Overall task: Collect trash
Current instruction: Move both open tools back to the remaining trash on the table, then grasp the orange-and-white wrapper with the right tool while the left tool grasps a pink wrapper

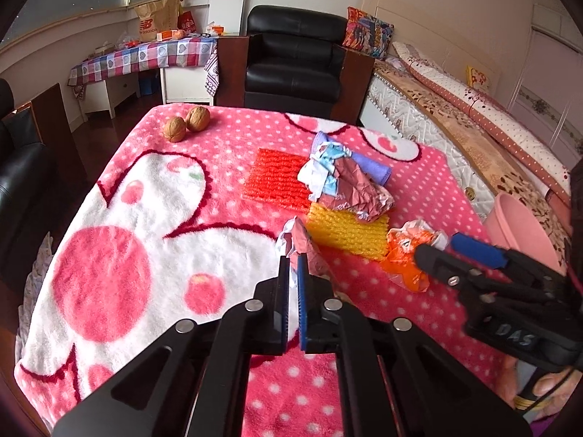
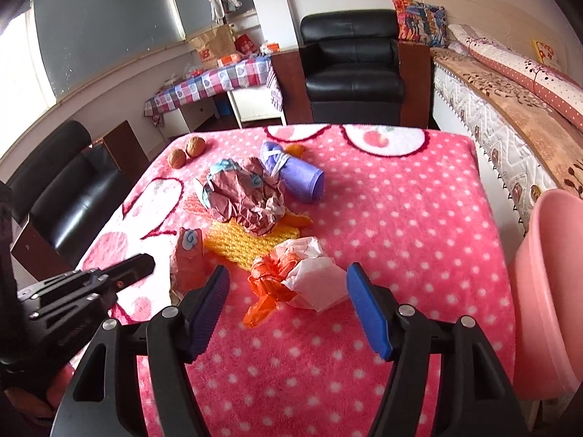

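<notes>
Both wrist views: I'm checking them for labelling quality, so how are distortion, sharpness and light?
Left wrist view: strong fisheye bending, dark vignette corners, table blanket sharp, even daylight. Right wrist view: same curvature, window blown out at far left, pink bin soft at the edge, orange wrapper crisp.

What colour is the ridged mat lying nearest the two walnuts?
Bright red ridged mat, clearest in the left wrist view.

Black armchair (image 1: 295, 54) — bed (image 1: 455, 123) beside (daylit window (image 2: 102, 25)).

"New Balance" on paper bag (image 1: 157, 18)
</notes>
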A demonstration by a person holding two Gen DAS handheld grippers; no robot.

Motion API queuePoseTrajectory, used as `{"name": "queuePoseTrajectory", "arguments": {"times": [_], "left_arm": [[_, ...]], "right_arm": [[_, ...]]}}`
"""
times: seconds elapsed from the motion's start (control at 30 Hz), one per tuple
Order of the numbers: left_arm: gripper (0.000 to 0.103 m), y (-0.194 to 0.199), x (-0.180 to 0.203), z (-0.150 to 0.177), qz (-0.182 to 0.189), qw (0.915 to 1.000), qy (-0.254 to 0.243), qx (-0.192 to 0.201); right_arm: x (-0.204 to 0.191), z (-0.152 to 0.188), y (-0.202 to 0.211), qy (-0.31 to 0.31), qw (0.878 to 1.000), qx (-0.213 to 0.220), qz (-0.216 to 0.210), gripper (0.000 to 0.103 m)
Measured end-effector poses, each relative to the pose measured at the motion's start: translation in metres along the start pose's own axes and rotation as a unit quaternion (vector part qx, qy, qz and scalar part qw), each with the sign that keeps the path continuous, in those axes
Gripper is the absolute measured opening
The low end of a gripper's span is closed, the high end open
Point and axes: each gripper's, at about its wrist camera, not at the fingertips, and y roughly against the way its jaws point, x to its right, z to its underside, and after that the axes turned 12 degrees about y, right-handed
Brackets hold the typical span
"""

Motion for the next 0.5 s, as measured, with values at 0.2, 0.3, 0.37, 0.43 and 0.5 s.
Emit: {"name": "queuePoseTrajectory", "arguments": {"times": [0.2,0.3,0.37,0.43,0.5], "left_arm": [[0.041,-0.003,0.006,0.000,0.017,0.9997,-0.001,-0.017],[0.041,-0.010,0.008,0.000,0.007,0.9996,0.000,-0.026],[0.041,-0.014,0.010,0.001,-0.005,0.9995,-0.001,-0.031],[0.041,-0.018,0.010,0.002,-0.013,0.9993,-0.001,-0.035],[0.041,-0.022,0.010,0.003,-0.021,0.9990,0.000,-0.040]], "right_arm": [[0.000,-0.003,-0.012,0.003,1.000,-0.019,0.011,0.067],[0.001,-0.003,-0.016,-0.001,1.000,-0.027,0.013,0.067],[0.003,-0.002,-0.018,-0.005,0.999,-0.033,0.015,0.067],[0.005,-0.001,-0.021,-0.011,0.999,-0.042,0.014,0.064],[0.006,0.001,-0.022,-0.015,0.999,-0.048,0.008,0.063]]}}
